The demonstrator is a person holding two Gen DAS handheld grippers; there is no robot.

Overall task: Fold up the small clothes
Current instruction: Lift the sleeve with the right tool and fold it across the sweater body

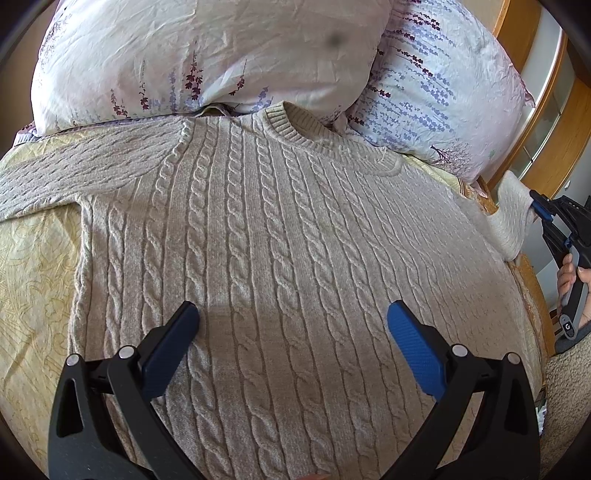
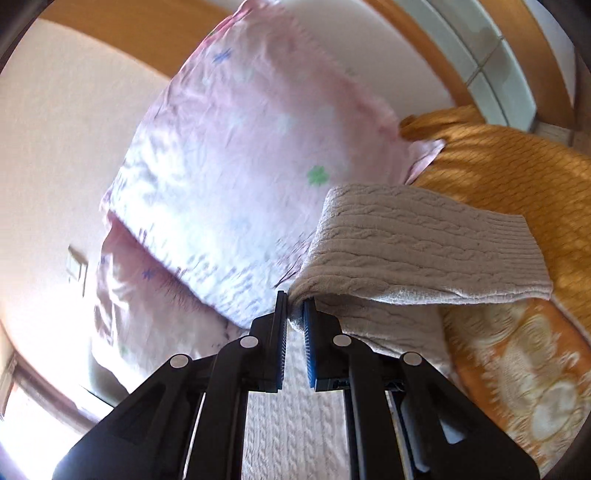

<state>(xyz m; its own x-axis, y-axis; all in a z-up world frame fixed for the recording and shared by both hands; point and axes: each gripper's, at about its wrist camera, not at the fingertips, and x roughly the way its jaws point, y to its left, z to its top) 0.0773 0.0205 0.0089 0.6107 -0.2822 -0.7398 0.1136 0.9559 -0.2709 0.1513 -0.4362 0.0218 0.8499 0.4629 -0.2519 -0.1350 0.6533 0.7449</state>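
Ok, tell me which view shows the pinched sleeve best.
The right wrist view: the right claw is shut on the sleeve, whose fold and ribbed cuff fill the frame. The left wrist view shows only a small stretch of it, lifted off the sweater at the frame's edge.

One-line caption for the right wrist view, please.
Right hand-held gripper pinching the beige cable-knit sweater's sleeve, lifted beside floral pillows over an orange bedspread.

Chunky cable-knit wool sweater (image 1: 280,236), matt and ribbed at the collar. Crinkled printed cotton pillows (image 1: 207,55) at twelve o'clock. Glossy varnished wood headboard (image 1: 517,33) at two o'clock.
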